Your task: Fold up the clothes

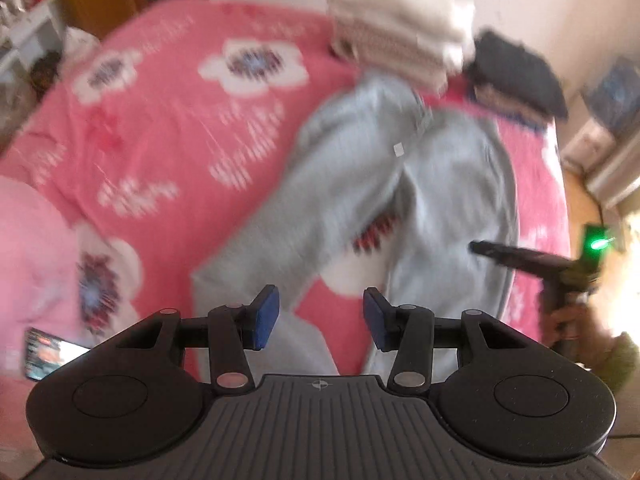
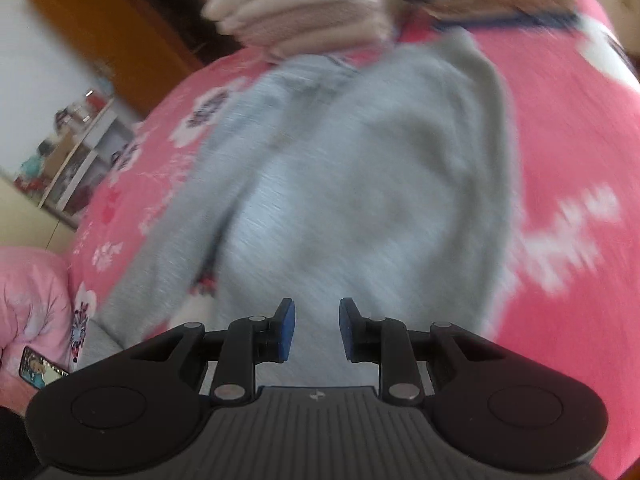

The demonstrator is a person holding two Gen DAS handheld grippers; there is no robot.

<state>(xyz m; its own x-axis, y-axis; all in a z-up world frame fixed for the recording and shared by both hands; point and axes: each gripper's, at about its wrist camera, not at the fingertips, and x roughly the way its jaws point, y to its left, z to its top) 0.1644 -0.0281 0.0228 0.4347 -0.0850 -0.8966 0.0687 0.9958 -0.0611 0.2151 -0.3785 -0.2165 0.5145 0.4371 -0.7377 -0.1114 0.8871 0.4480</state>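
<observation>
Light grey trousers (image 1: 360,184) lie spread on the pink flowered bed cover (image 1: 160,128), legs splayed toward me. My left gripper (image 1: 320,320) is open and empty, above the gap between the two leg ends. The right gripper (image 1: 496,252) shows in the left wrist view at the right, over the right leg. In the right wrist view the right gripper (image 2: 317,330) is open and empty, low over the grey trousers (image 2: 352,184). Both views are motion-blurred.
A stack of folded cream clothes (image 1: 400,28) and a dark folded pile (image 1: 516,76) sit at the bed's far side. A phone (image 1: 48,354) lies on a pink pillow (image 1: 36,264) at the left. White shelves (image 2: 80,152) stand beyond the bed.
</observation>
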